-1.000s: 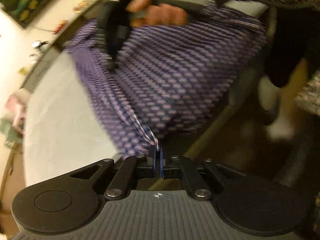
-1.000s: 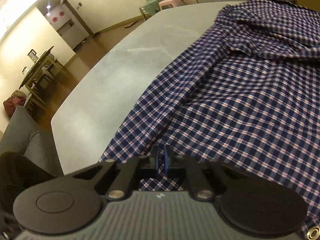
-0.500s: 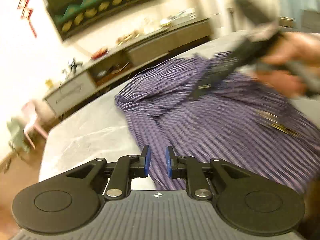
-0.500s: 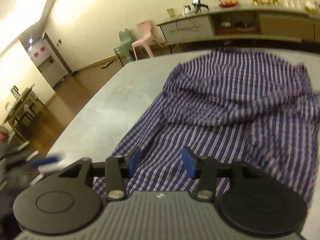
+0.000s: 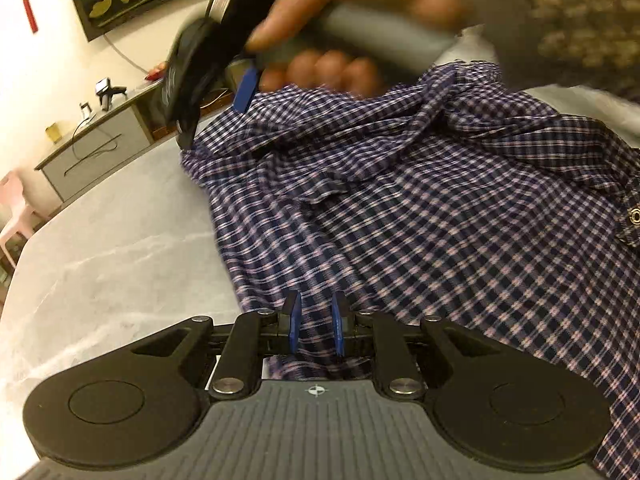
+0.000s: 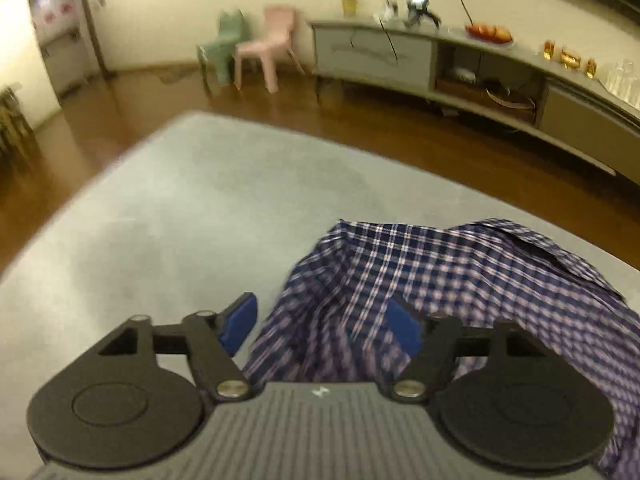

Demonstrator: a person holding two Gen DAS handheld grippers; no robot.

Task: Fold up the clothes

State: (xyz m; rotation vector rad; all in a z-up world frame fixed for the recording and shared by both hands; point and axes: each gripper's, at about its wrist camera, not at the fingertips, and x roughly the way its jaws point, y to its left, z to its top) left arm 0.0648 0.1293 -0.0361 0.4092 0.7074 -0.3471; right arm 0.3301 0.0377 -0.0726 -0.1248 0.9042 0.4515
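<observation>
A navy and pink checked shirt (image 5: pixel 400 220) lies rumpled on the grey table (image 5: pixel 112 260). My left gripper (image 5: pixel 314 320) hovers low over the shirt's near part, its blue pads a narrow gap apart with cloth showing below them and nothing pinched. A hand (image 5: pixel 360 20) holds my right gripper (image 5: pixel 216 116) above the shirt's far end. In the right wrist view, the right gripper (image 6: pixel 320 320) has its jaws wide and still opening over the shirt's (image 6: pixel 460 280) bunched edge, with cloth beneath them but not gripped.
Bare table (image 6: pixel 200 220) stretches left of the shirt. Beyond its far edge lies wood floor, with a long grey sideboard (image 6: pixel 400 60) and pink (image 6: pixel 268 44) and green (image 6: pixel 228 46) chairs by the wall. A snap-button cuff (image 5: pixel 634 216) lies at the shirt's right.
Both grippers were shut on the shirt's cloth and have let go. Both jaws opened, the right far wider. Both hands swept across the table, the right to the shirt's far end.
</observation>
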